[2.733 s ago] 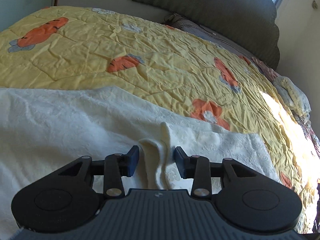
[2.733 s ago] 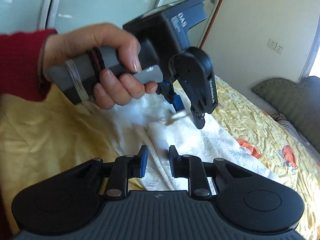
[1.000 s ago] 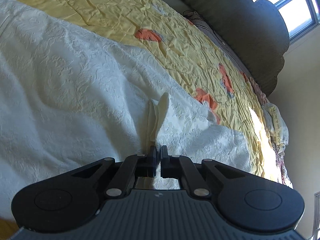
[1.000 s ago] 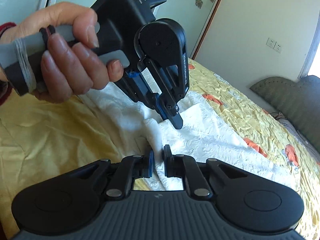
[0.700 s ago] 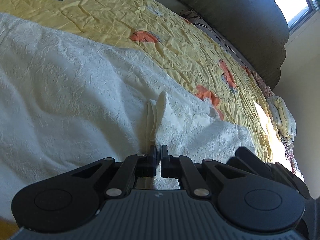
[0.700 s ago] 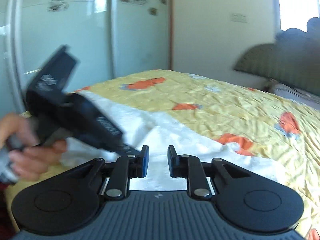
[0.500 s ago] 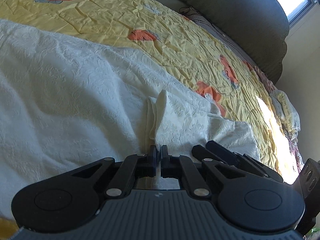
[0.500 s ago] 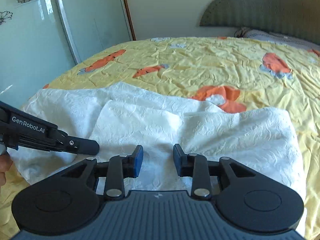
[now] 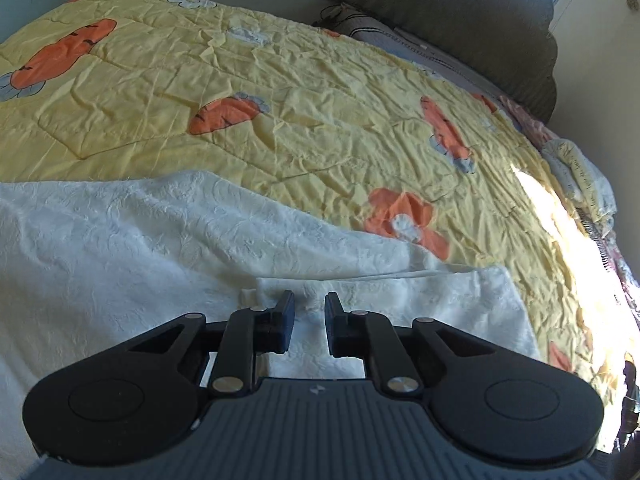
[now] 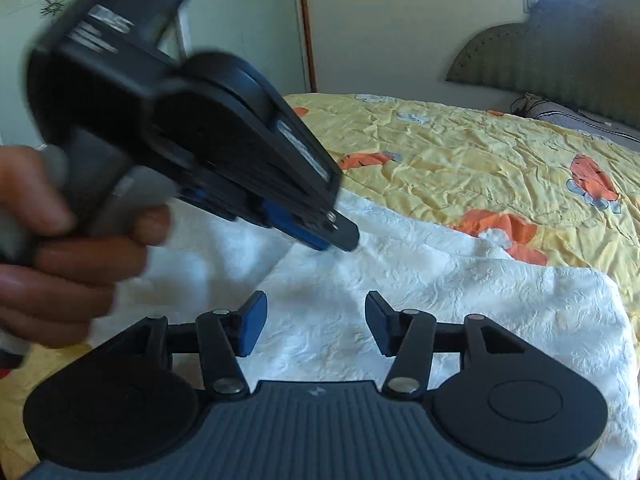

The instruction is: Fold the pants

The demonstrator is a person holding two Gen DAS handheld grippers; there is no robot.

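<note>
White textured pants (image 9: 120, 260) lie folded on the yellow quilt (image 9: 280, 100), with a flat upper layer ending in a straight edge at the right. My left gripper (image 9: 308, 308) hovers low over that upper layer. Its jaws are a little apart and opening, with no cloth pinched between them. In the right wrist view the pants (image 10: 460, 288) spread below my right gripper (image 10: 316, 308), whose jaws are opening wide with only cloth beneath them. A hand (image 10: 48, 264) holds the left gripper (image 10: 340, 240) there, tips just above the cloth.
The quilt carries orange carrot prints. A grey-green headboard (image 10: 560, 52) and a striped pillow (image 9: 400, 44) stand at the far end. A crumpled cloth bundle (image 9: 580, 172) sits at the bed's right edge. Glass wardrobe doors (image 10: 240, 20) stand behind.
The left jaws, shut on a raised fold of the pants, have parted and the fold now lies flat. The right jaws have widened. Both grippers rolled and drew back slightly.
</note>
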